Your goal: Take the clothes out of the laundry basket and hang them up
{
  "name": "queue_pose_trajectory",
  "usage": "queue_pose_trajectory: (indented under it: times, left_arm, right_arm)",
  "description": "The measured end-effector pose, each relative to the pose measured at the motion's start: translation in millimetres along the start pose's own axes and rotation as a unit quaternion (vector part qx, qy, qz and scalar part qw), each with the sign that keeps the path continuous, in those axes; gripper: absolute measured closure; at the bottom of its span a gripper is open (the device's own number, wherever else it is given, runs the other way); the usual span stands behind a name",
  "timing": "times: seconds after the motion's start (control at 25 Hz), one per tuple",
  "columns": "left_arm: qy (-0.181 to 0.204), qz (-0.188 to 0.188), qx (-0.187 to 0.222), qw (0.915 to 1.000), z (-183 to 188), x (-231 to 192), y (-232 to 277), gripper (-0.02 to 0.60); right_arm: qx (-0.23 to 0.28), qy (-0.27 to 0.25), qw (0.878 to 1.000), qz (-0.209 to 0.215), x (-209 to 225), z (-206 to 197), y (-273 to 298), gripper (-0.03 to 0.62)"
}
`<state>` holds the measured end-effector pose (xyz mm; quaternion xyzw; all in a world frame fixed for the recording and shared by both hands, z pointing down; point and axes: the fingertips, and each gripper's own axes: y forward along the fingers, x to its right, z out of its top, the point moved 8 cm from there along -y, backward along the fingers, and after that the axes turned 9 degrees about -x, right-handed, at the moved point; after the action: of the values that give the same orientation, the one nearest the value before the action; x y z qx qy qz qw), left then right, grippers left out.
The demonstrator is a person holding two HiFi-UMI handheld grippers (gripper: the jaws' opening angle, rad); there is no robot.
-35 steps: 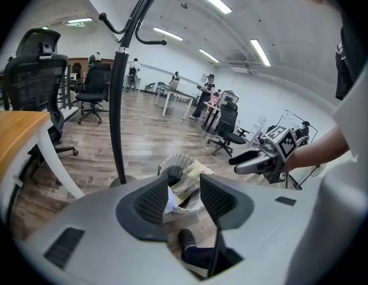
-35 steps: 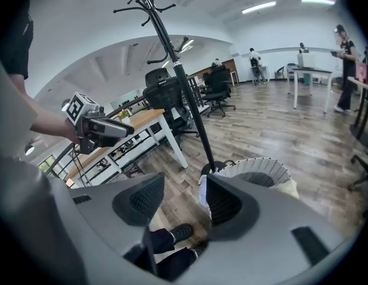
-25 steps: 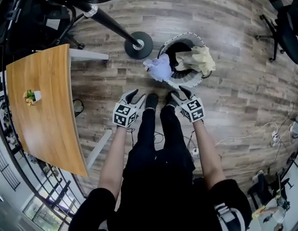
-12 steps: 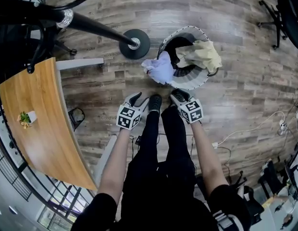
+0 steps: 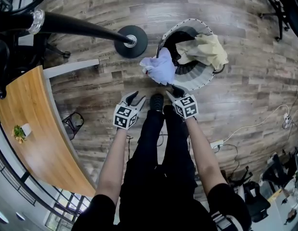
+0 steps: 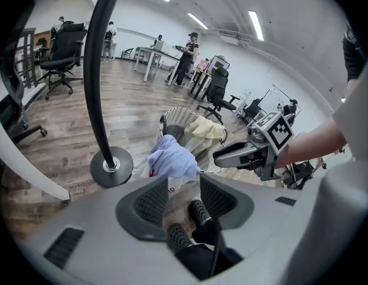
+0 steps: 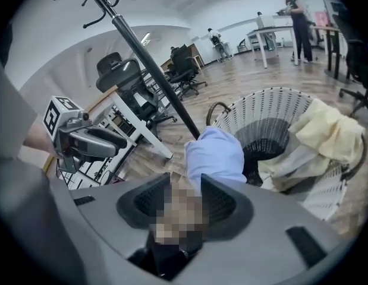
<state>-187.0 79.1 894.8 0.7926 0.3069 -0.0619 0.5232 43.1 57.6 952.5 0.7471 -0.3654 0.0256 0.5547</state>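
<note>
1. Head view: purple shirt (image 5: 160,69) and cream garment (image 5: 205,49) drape over the basket (image 5: 202,75) rim; none seen hung yet.
2. Left gripper (image 5: 135,98): just outside the basket, jaws apart, empty.
3. Right gripper (image 5: 174,90): at the basket, jaws just been closing, nothing between them.

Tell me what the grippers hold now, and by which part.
Nothing is held. The left gripper and the right gripper are empty, jaws apart; the right jaws have just been closing, with no cloth between them.

In the centre and lower part of the head view are black trousers (image 5: 161,148), black shoes (image 5: 156,101) and a black short-sleeved top (image 5: 98,208) with white stripes (image 5: 224,219) at lower right. The left gripper (image 5: 136,97) and right gripper (image 5: 173,91) are grey with black ribbed pads (image 6: 153,202), and each carries a black-and-white marker cube (image 5: 123,116).
</note>
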Motion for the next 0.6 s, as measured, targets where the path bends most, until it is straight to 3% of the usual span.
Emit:
queue_pose_trajectory:
  times: [0.48,0.6]
  left_arm:
    - [-0.002,-0.005,0.014,0.9999,-13,-26,60,0.416]
    - [-0.002,-0.006,0.01,0.9999,-20,-25,65,0.416]
  right_arm:
    - [-0.018,-0.007,1.0,-0.009,26,-2,69,0.444]
    - [-0.017,-0.007,1.0,-0.024,29,-2,74,0.492]
